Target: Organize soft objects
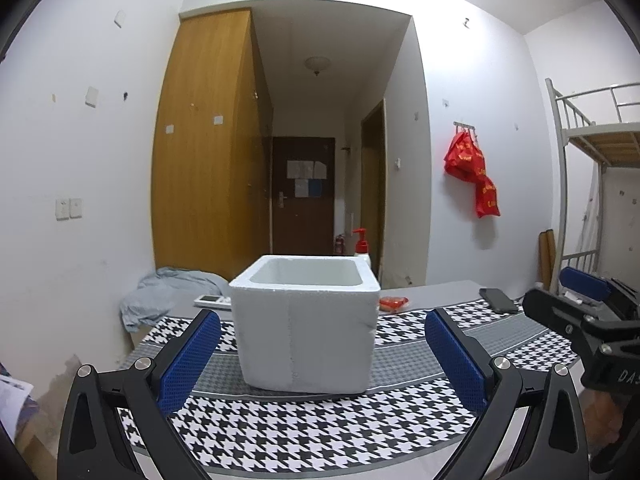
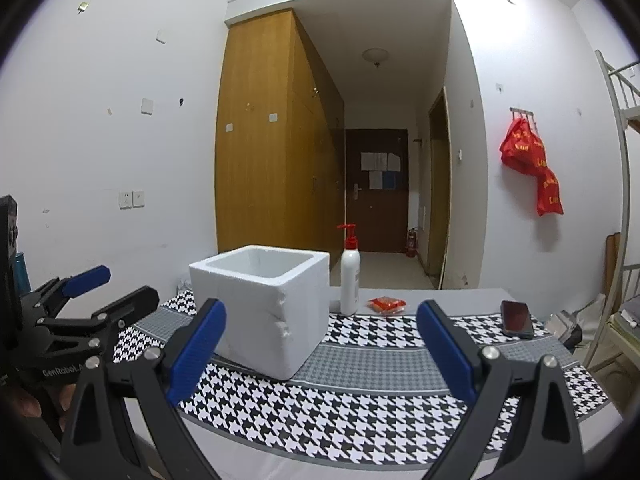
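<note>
Basically pre-grasp: left hand-held gripper point(image 1: 322, 354) & right hand-held gripper point(image 2: 320, 350) both wide open, empty, hovering before foam box point(image 1: 306, 320) on bench point(image 2: 380, 404). Soft red packet point(image 2: 387, 305) lies behind box; next: reach, pinch gently.

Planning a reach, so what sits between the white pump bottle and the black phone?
A small red packet lies between the bottle and phone, right wrist view.
</note>
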### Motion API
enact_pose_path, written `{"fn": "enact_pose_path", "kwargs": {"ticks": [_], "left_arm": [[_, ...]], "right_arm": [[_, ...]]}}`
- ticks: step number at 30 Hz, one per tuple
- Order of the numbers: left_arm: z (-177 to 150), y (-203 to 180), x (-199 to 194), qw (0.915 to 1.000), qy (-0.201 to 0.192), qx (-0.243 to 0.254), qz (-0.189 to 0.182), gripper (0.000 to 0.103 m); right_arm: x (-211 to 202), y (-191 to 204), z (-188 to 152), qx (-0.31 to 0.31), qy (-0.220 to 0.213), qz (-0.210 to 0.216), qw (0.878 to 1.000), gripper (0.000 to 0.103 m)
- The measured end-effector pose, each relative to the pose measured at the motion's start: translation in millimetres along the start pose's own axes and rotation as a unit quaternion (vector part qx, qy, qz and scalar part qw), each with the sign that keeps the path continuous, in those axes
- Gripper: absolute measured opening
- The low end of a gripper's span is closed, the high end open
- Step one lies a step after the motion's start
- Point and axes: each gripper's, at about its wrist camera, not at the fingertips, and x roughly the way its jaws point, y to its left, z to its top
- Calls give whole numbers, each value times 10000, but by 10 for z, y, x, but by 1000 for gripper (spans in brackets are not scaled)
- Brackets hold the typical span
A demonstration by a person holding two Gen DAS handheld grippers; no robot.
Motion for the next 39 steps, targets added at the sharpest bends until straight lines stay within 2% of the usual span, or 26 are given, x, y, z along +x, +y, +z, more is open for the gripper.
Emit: {"fn": "enact_pose_path", "kwargs": {"ticks": [7, 13, 39], "left_arm": [[-157, 63, -19, 9999, 78, 24, 110, 102], [-214, 88, -20, 9998, 188, -6, 23, 102], [-161, 92, -29, 9998, 211, 20, 37, 102]], "right_arm": [[-63, 47, -171, -7, 35, -132, 9999, 98], [-73, 71, -214, -70, 59, -105, 9999, 98], [-39, 59, -245, -71, 221, -105, 9997, 98]]}}
